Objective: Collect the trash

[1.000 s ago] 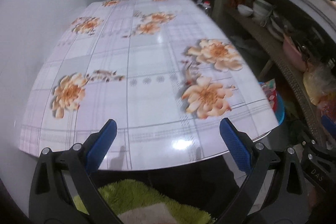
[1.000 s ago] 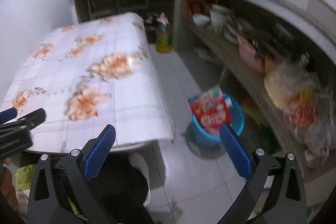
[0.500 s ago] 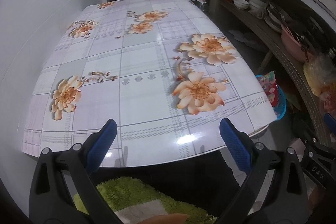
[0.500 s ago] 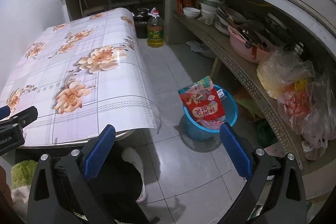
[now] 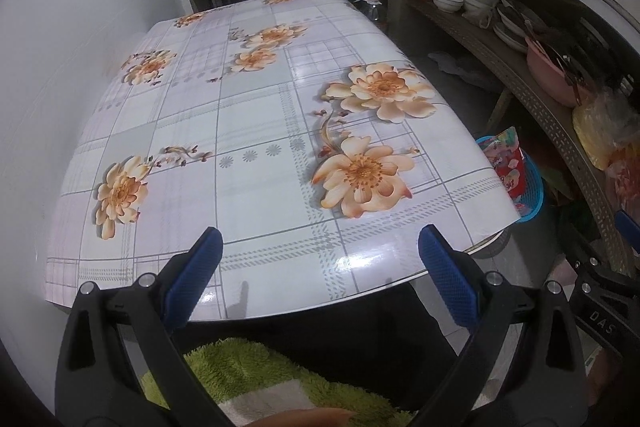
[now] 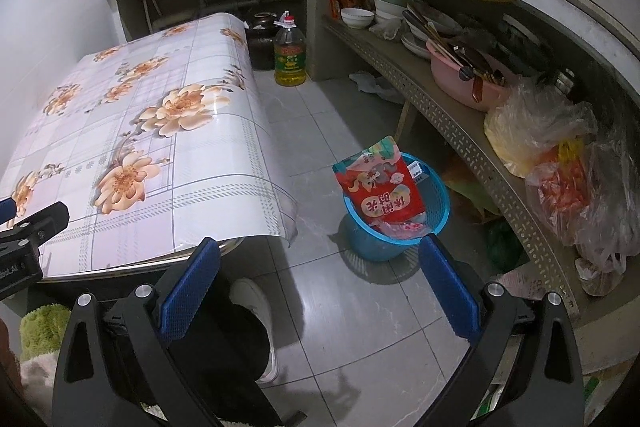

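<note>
A blue plastic waste basket (image 6: 434, 205) stands on the tiled floor right of the table; it also shows in the left wrist view (image 5: 534, 193). A red snack bag (image 6: 382, 189) sticks up out of it, seen too in the left wrist view (image 5: 506, 163). My left gripper (image 5: 318, 281) is open and empty, held over the near edge of the flower-patterned table (image 5: 256, 131). My right gripper (image 6: 318, 287) is open and empty, above the floor just in front of the basket. No loose trash shows on the tabletop.
A shelf (image 6: 440, 95) with bowls, a pink basin (image 6: 460, 79) and plastic bags (image 6: 560, 155) runs along the right. An oil bottle (image 6: 290, 53) and a dark jar stand on the floor behind the table. A white wall is on the left. My legs and a green towel (image 5: 240, 367) are below.
Both views have pulled back and steadied. The right gripper has swung so that the basket sits nearer the middle of its view. Both grippers stay open and empty.
</note>
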`<state>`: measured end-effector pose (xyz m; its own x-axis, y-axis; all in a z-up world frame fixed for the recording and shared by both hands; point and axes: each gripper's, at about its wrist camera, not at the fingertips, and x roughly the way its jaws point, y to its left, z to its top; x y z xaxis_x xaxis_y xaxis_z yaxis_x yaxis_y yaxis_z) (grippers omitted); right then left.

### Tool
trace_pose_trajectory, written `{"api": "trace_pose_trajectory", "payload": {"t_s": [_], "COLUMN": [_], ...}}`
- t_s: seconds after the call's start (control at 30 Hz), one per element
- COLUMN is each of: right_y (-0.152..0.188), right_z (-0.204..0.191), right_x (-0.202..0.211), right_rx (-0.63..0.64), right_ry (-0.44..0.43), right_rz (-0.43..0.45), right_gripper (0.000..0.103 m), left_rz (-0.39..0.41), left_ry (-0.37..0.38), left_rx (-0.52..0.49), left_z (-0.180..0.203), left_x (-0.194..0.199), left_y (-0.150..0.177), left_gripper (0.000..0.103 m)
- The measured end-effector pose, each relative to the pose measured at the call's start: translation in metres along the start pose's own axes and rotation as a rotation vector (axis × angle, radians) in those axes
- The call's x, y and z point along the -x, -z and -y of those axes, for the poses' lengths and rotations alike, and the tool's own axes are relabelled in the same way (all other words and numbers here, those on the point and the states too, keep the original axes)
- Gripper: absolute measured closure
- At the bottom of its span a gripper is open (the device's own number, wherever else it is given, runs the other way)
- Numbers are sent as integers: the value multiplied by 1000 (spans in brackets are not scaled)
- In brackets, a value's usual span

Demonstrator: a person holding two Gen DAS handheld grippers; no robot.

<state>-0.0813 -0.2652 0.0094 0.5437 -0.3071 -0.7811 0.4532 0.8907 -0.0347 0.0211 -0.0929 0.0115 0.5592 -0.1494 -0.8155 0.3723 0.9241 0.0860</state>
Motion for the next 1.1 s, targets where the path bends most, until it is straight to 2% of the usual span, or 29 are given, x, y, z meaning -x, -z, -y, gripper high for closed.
{"api": "trace_pose_trajectory", "payload": {"t_s": [1.1], "right_y": [-3], "right_z": [2], "right_x": [0], "right_rx": [-6], "right_ry": [-1], "right_rz": [6], "right_gripper": [7], "left_rz": [8], "left_ry": [12], "left_rx": [-30], "left_z": [2], "left_x": [1], "left_y": [-1], "left_gripper": [9]}}
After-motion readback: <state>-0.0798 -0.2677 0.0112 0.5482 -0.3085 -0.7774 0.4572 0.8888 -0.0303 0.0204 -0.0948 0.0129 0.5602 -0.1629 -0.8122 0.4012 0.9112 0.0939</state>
